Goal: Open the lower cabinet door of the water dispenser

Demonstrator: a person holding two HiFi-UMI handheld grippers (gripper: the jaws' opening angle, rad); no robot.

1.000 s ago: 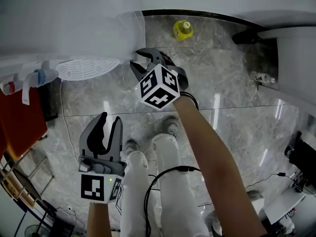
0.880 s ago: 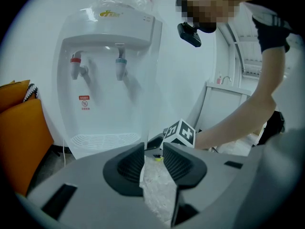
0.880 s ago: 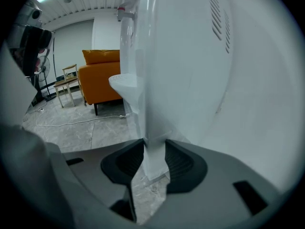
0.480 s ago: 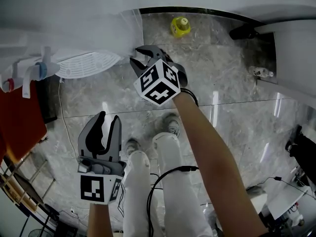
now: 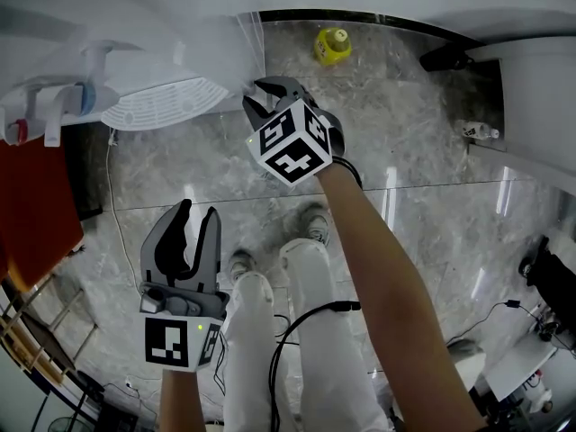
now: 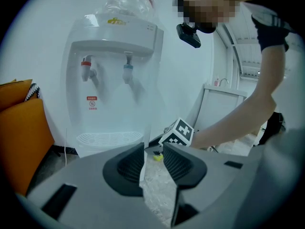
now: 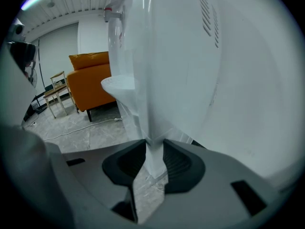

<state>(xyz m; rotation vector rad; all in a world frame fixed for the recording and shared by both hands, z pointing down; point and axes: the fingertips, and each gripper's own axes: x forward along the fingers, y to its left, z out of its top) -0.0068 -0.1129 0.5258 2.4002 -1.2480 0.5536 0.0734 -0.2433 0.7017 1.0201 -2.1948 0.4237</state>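
Head view first: the white water dispenser (image 5: 135, 25) is up in the top left, with its drip tray (image 5: 162, 111) sticking out over the marble floor (image 5: 423, 151). The right gripper (image 5: 255, 97) is reached right up to the free edge of the lower cabinet door (image 5: 243, 66), just beside the tray. The left gripper (image 5: 198, 210) hangs lower down over the floor, well apart from the dispenser. There's a little yellow bottle (image 5: 331, 45) on the floor further back.

Left gripper view: the jaws are partly apart with nothing in them, only floor showing through the gap. The dispenser faces it, red tap (image 6: 86, 67) and blue tap (image 6: 127, 70) up top, and a clear water bottle (image 6: 128, 1) on the very top.

Right gripper view: the jaws are closing on the thin white door edge. It fills the gap, and both pads look like they're already touching it. An orange sofa (image 7: 90, 80) sits off to the left.
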